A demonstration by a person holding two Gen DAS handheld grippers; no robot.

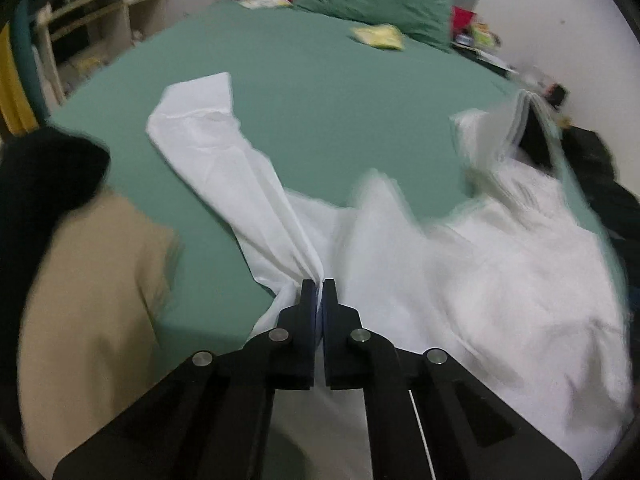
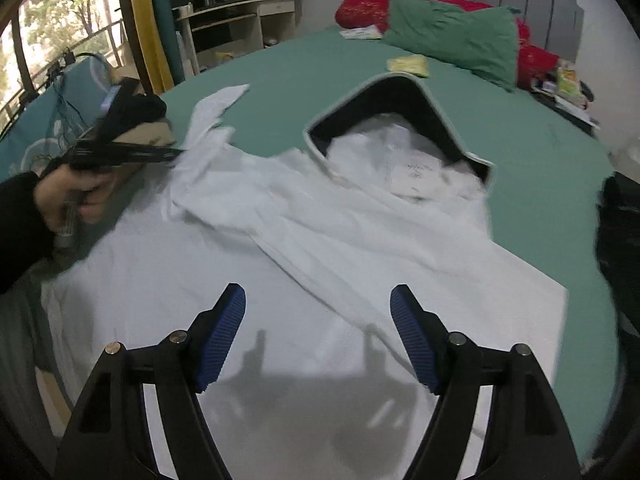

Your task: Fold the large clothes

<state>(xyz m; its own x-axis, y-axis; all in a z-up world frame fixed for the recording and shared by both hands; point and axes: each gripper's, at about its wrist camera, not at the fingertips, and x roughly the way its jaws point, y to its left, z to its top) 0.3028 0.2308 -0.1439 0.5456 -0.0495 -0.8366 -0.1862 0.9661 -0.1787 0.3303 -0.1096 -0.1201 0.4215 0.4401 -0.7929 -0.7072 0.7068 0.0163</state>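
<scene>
The left gripper [image 1: 318, 286] is pinching the white garment [image 1: 460, 264] at its sleeve between closed fingers; the right gripper [image 2: 318, 300] is hovering spread open above the garment's body on the bed [image 2: 288, 68].

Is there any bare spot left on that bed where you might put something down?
Yes. The widest bare green sheet lies between the white garment and the green pillow, apart from a small yellow packet. Another strip runs right of the dark-lined hood. The near side is crowded: garment, left gripper clamping the sleeve, and the open right gripper.

Motion-blurred hood [image 1: 528, 132], hem cut off
</scene>
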